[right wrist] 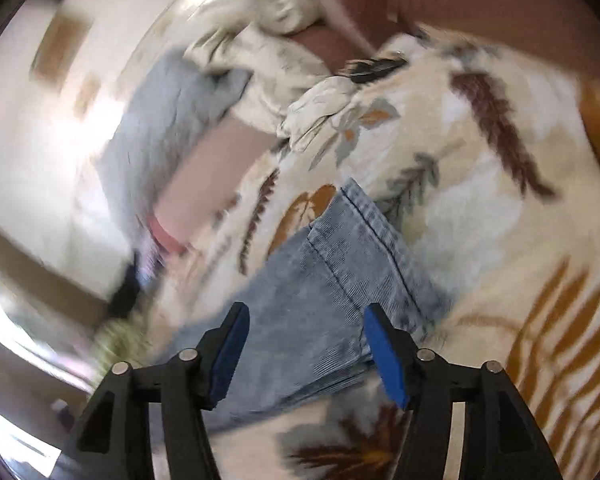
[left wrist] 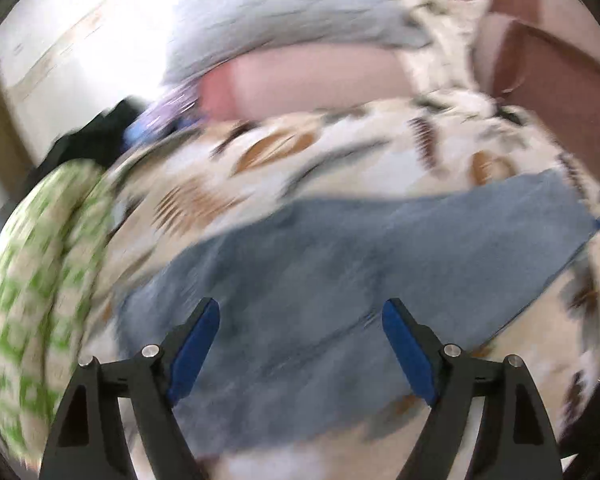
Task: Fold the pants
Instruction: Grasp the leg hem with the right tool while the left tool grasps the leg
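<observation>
Left wrist view: the left gripper (left wrist: pixel 300 312) hovers, jaws wide and empty, over blue pants (left wrist: pixel 340 264) on a leaf-print blanket (left wrist: pixel 340 152); right gripper (right wrist: pixel 306 316) likewise apart, holding nothing.

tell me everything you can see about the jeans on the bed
The jeans are light blue, faded denim with darker double-stitched seams running along the leg. They lie flat on a cream blanket printed with brown and grey leaves, and in the left wrist view they spread as a broad blurred band across it. Both grippers hover over them with jaws apart; nothing grips the cloth. Waistband and hems cannot be made out.
</observation>
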